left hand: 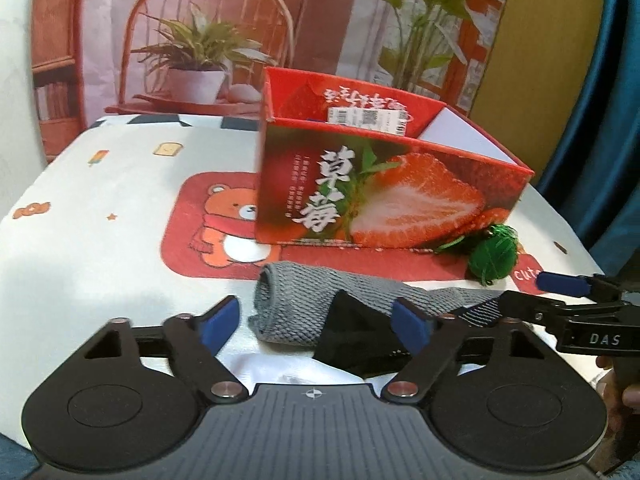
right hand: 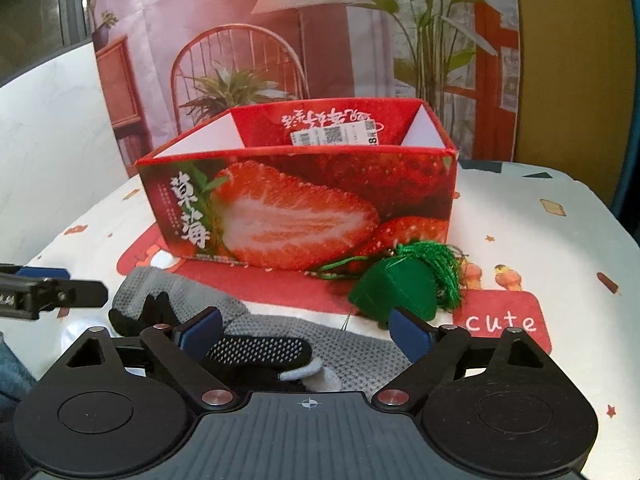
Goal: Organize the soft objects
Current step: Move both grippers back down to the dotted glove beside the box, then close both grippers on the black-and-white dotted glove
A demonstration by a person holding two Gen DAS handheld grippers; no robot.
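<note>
The grey knit glove (left hand: pixel 320 304) lies crosswise just ahead of both spread, empty hand-held grippers, left hand-held gripper (left hand: pixel 316 320) over its rolled end and right hand-held gripper (right hand: pixel 306 330) over its fingers.

Left gripper (left hand: pixel 320 318) angling downward with blue-padded jaws standing apart, straddling the near end of the grey sock (left hand: pixel 296 300) without pressing it, right gripper (right hand: pixel 306 330) tilting down beside it, jaws likewise spread over the sock's far stretch, gripping nothing
</note>
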